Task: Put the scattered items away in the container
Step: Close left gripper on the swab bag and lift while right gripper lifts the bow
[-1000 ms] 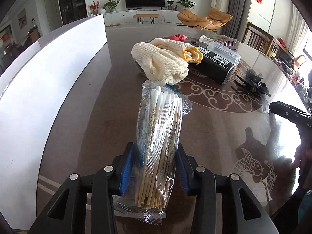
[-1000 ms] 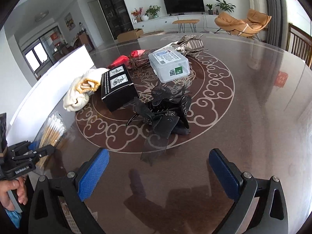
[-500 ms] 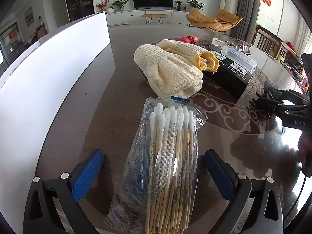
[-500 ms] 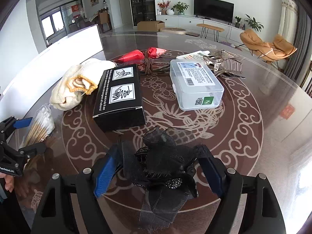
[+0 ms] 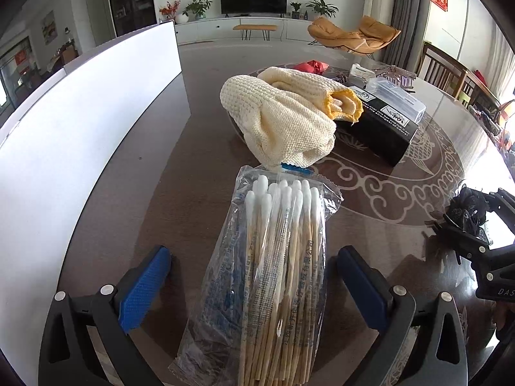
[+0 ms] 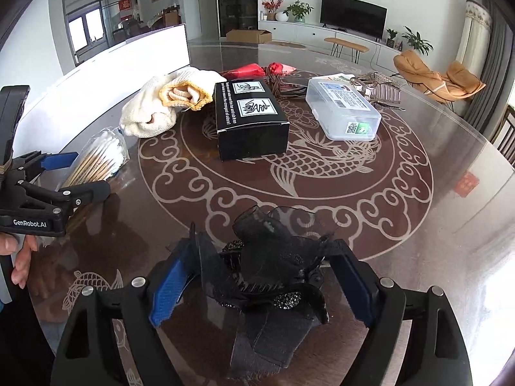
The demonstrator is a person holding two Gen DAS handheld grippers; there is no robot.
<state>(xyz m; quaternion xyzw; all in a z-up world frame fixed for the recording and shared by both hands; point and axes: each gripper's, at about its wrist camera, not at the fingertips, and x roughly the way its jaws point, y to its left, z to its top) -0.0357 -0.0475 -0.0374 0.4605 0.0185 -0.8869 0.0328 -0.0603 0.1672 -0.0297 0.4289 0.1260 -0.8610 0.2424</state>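
Note:
A clear bag of cotton swabs [image 5: 276, 257] lies flat on the dark table, between the wide-open fingers of my left gripper [image 5: 252, 251], which do not touch it. In the right wrist view a black mesh hair bow [image 6: 270, 263] sits between the blue pads of my right gripper [image 6: 260, 257]. Its jaws are opening, though the mesh still presses on both pads. The white container [image 5: 80, 135] stands along the table's left side. The right gripper [image 5: 473, 222] also shows at the right edge of the left wrist view.
A cream knitted cloth [image 5: 289, 122], a black box [image 6: 251, 119], a clear plastic case [image 6: 341, 109], a red item [image 6: 257, 69] and a metal hair claw [image 6: 379, 88] lie further back. A hand [image 6: 22, 257] holds the left gripper [image 6: 70, 173].
My left gripper has opened and let the swab bag fall flat on the table. My right gripper has closed around the black bow and drawn it back toward the near edge.

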